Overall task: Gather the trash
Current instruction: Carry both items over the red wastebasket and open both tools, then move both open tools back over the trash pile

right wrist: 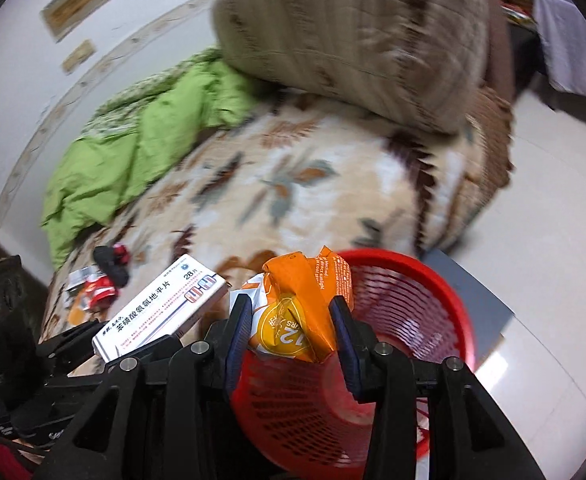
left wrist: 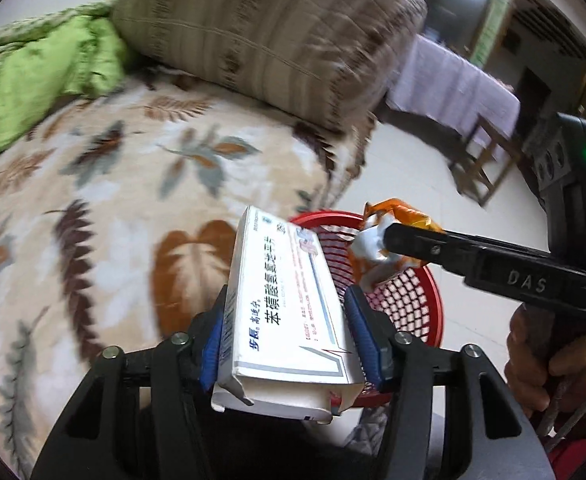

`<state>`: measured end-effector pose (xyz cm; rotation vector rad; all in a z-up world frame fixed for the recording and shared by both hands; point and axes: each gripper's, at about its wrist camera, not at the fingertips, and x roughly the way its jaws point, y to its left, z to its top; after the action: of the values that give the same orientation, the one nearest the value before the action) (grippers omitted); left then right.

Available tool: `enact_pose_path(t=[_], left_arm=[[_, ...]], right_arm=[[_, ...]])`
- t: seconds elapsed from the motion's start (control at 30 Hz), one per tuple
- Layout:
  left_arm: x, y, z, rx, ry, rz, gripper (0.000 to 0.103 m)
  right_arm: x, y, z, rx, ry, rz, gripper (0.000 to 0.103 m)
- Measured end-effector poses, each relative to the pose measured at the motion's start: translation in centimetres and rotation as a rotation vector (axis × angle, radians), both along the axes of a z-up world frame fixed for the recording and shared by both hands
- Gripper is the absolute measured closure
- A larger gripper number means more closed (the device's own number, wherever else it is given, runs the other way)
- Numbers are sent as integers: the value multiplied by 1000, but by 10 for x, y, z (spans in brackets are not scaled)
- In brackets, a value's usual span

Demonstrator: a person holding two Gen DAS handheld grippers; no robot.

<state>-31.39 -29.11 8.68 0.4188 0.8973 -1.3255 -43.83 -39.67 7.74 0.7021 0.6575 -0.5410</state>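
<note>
Left gripper (left wrist: 289, 344): jaws closed on the white box (left wrist: 285, 300), blue pads pressing its two long sides, rear flap end toward the camera. Right gripper (right wrist: 291, 332): jaws closed on the crumpled orange wrapper (right wrist: 297, 312), pinched across its middle with loose folds standing above the pads.

Position: in the right wrist view the wrapper hangs over the near rim of the red basket (right wrist: 433, 276), roughly above the opening. In the left wrist view the box sits beside the basket rim on the bed side, its far end reaching the rim but apparently not yet over the mesh interior. The basket stands on the floor (left wrist: 405, 168) just beside the bed (left wrist: 105, 200).

Step in hand, as judged: drop both items into the basket.
- Bring each load fully over the opening before releasing; the box is long and could catch the rim and fall to the floor.
- Tilt the box end-down so it slides in.
- Open the right jaws wide; the crumpled wrapper may cling to a pad.
- Avoid contact between the two grippers, which are close together.

More litter (right wrist: 97, 288) remains on the bed near the green quilt (right wrist: 133, 140)
</note>
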Motion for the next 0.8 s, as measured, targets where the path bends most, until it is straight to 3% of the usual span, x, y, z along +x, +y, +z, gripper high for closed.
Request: enact_pose_path(t=[0.17, 0.33, 0.53, 0.8], left_arm=[[1, -8, -2, 2, 51, -1, 35], [9, 7, 7, -28, 42, 48, 35], [42, 57, 22, -66, -30, 217, 34], [100, 139, 28, -77, -41, 470, 33]], right_arm=[[-14, -13, -4, 0, 26, -57, 50], [-12, -12, 2, -13, 15, -47, 49], [26, 8, 12, -40, -7, 53, 49], [106, 57, 28, -118, -25, 252, 42]])
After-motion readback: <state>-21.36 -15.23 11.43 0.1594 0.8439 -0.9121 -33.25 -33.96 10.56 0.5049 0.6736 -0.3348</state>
